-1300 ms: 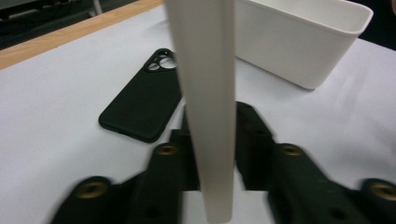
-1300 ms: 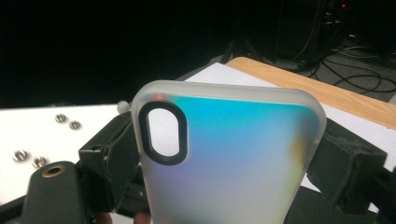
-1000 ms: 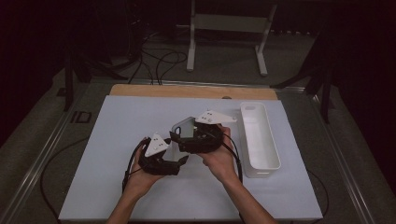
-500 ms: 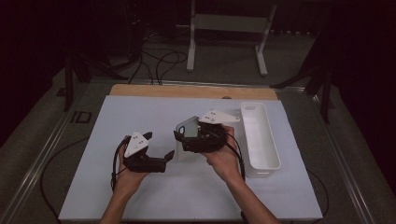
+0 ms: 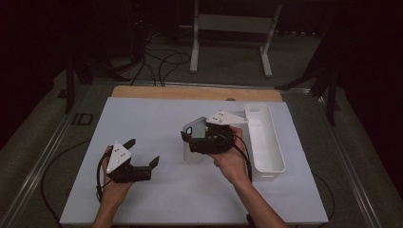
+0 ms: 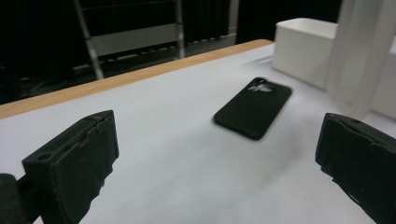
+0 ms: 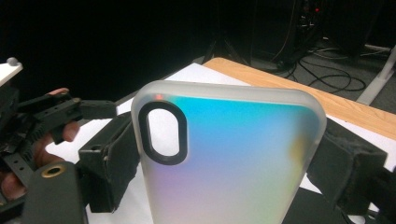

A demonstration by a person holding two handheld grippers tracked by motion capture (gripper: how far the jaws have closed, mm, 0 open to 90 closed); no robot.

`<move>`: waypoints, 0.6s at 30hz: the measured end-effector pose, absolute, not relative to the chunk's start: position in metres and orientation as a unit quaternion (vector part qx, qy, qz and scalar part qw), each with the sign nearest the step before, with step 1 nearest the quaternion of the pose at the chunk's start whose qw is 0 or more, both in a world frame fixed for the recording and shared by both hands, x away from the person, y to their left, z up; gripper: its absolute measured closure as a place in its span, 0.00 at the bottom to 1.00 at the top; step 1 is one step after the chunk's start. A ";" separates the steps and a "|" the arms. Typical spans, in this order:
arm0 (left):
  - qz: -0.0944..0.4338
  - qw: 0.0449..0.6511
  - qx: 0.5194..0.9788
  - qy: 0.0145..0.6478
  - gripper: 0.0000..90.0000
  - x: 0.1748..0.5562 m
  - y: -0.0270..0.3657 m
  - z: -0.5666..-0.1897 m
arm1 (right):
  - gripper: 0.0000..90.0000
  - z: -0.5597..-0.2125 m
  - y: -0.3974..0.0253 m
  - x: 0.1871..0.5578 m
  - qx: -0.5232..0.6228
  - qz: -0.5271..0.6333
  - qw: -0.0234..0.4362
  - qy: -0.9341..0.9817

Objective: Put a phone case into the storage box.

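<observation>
Dim workshop surroundings frame a pale surface (image 5: 157, 118) with a wooden strip along its far edge and a white tray (image 5: 266, 137) toward its right side. On the person's right, the right gripper (image 5: 190, 137) is clamped on a frosted, translucent phone case (image 7: 229, 154), holding it upright above the surface by its two long edges; an oval camera cutout sits near its top corner, and its back shimmers blue to pink. A black phone (image 6: 254, 107) lies flat on the surface, back up, just beside the white tray and ahead of the left gripper (image 6: 219, 158), whose jaws stand wide apart and hold nothing, low over the surface on the person's left. The case looks light and flexible, likely to bow if squeezed hard, so a grip on its side rims seems best. The phone appears stiff, smooth and slippery; its long edges offer the surest hold.
</observation>
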State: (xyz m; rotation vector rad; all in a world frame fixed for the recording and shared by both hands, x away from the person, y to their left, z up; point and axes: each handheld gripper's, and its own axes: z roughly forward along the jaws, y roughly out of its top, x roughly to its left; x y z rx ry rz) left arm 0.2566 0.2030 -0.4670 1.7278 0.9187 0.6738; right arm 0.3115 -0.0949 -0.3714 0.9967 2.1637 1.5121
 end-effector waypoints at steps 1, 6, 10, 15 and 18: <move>0.282 0.511 0.716 0.383 0.00 0.255 0.206 -0.468 | 0.19 -0.371 -0.095 0.312 0.349 0.528 0.159 0.758; 0.295 0.509 0.704 0.398 0.00 0.250 0.219 -0.476 | 0.19 -0.371 -0.094 0.313 0.350 0.526 0.161 0.758; 0.301 0.499 0.706 0.403 0.00 0.251 0.220 -0.482 | 0.19 -0.371 -0.094 0.314 0.349 0.524 0.161 0.760; 0.304 0.494 0.702 0.414 0.00 0.252 0.223 -0.486 | 0.19 -0.371 -0.093 0.317 0.349 0.527 0.163 0.758; 0.307 0.499 0.691 0.423 0.00 0.252 0.228 -0.486 | 0.19 -0.371 -0.093 0.318 0.350 0.525 0.164 0.758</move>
